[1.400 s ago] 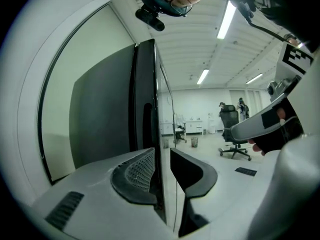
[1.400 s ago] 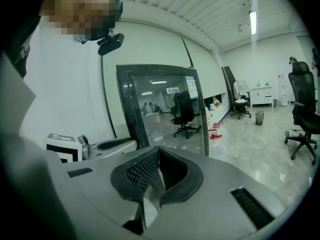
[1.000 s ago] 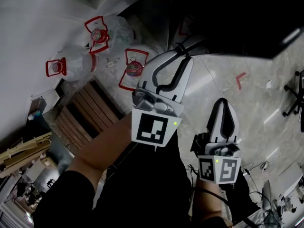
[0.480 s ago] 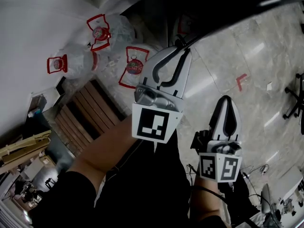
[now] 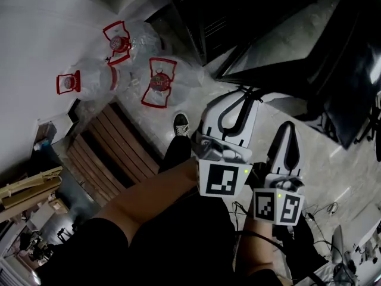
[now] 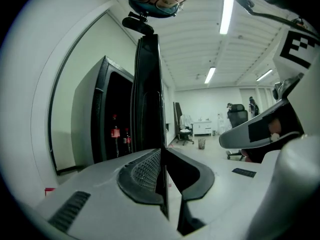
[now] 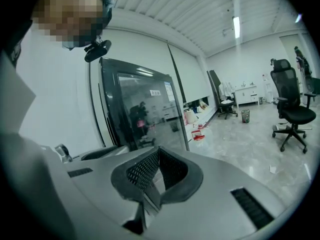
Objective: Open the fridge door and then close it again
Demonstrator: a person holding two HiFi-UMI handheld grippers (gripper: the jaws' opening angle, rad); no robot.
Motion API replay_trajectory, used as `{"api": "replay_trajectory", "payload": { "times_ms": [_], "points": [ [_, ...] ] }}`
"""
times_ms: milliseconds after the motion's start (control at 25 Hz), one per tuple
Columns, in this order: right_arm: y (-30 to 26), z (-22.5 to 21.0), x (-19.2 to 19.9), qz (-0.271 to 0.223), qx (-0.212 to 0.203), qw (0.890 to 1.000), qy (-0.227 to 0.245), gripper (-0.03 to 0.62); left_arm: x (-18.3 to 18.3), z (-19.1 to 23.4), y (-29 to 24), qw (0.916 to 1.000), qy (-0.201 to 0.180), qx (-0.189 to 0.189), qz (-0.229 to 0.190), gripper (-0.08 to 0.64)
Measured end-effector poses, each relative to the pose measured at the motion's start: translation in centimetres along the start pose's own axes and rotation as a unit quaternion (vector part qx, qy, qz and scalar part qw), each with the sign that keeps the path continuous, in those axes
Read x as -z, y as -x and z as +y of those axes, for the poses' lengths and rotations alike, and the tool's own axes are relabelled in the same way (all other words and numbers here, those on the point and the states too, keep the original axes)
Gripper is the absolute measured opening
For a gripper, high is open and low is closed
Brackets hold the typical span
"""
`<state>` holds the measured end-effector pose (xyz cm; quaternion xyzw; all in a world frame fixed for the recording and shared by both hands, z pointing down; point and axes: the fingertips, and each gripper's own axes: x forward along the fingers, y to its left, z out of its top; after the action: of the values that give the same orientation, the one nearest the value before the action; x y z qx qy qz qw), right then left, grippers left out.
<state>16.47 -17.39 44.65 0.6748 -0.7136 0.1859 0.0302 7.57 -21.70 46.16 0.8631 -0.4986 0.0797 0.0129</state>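
The fridge door (image 6: 147, 94) is seen open, its thin free edge apparently clamped by the closed left gripper (image 6: 163, 184). It is judged stiff, heavy and smooth-glazed, best held at that edge. Beside the door, the right gripper (image 7: 156, 171) is closed on nothing.

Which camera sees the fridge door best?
The right gripper view: the fridge door faces it, showing its broad glass front. The left gripper view sees only its thin edge, clamped in the left tool. The head view looks down on it from above.
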Motion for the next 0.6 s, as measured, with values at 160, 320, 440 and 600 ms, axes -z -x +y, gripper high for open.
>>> {"api": "replay_trajectory", "payload": {
  "times_ms": [160,320,440,600],
  "points": [
    [2.8,-3.4,-0.9,-0.006,0.029,1.0,0.004,0.015,-0.8,-4.2,0.4,0.9999,-0.008,-0.014,-0.005,0.038],
    [4.5,-6.3,-1.4,-0.013,0.049,0.999,0.015,0.015,-0.9,-6.3,-0.1,0.9995,0.0,-0.032,-0.003,0.037],
    [6.2,-8.2,-1.4,-0.02,0.067,0.997,0.014,0.015,-1.0,-7.3,-0.1,0.999,0.002,-0.044,-0.008,0.037],
    [8.0,-10.6,-1.4,-0.028,0.081,0.996,0.008,0.015,-1.1,-8.7,-0.4,0.9984,0.007,-0.055,-0.013,0.034]
  ]
}}
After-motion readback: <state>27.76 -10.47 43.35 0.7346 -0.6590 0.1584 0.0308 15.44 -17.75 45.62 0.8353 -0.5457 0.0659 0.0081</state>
